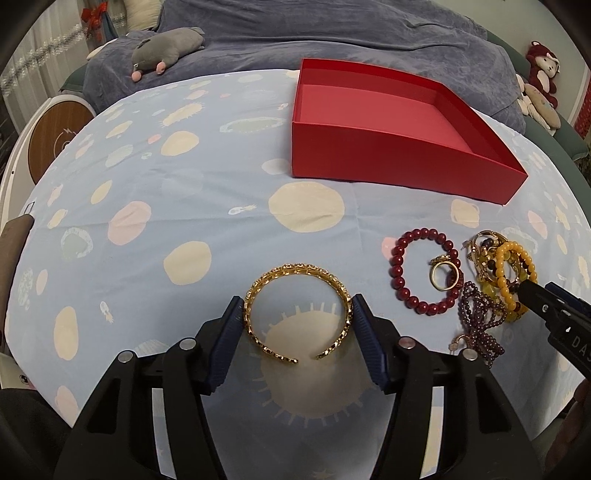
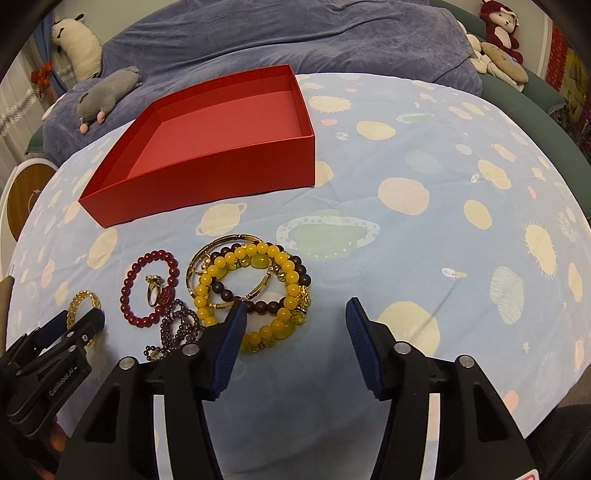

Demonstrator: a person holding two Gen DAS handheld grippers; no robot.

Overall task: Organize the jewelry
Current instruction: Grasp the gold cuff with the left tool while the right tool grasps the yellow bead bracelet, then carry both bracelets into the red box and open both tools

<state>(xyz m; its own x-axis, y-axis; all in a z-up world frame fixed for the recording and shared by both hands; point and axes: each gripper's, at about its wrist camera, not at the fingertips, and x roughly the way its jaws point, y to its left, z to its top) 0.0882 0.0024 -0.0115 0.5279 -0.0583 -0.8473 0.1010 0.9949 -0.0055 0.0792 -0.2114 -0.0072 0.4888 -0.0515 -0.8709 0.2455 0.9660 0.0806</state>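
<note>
Bedroom setting: light blue sheet (image 1: 155, 206) printed with planets and suns, spread flat as the work surface.

Gold open bangle (image 1: 297, 314) lies on the sheet between the blue pads of the left gripper (image 1: 298, 314); both pads touch its outer rim, so the bangle is gripped, gap side facing the camera.

Just right of it: dark red bead bracelet (image 1: 424, 273) with a gold ring (image 1: 443, 275) inside its loop, then a purple bead strand (image 1: 480, 314) and a tangled pile topped by a yellow bead bracelet (image 2: 255, 295).

Right gripper (image 2: 295, 314) stands over the pile's right edge, jaws apart. Its left pad overlaps the yellow beads in the right wrist view; contact probable, not certain. Nothing is clamped.

Red box (image 1: 399, 162) sits open farther back on the sheet, no jewelry visible inside.

Beyond: blue-grey blanket (image 1: 332, 33), grey plush toy (image 1: 166, 48), red plush toy (image 2: 498, 26) at the far right.
</note>
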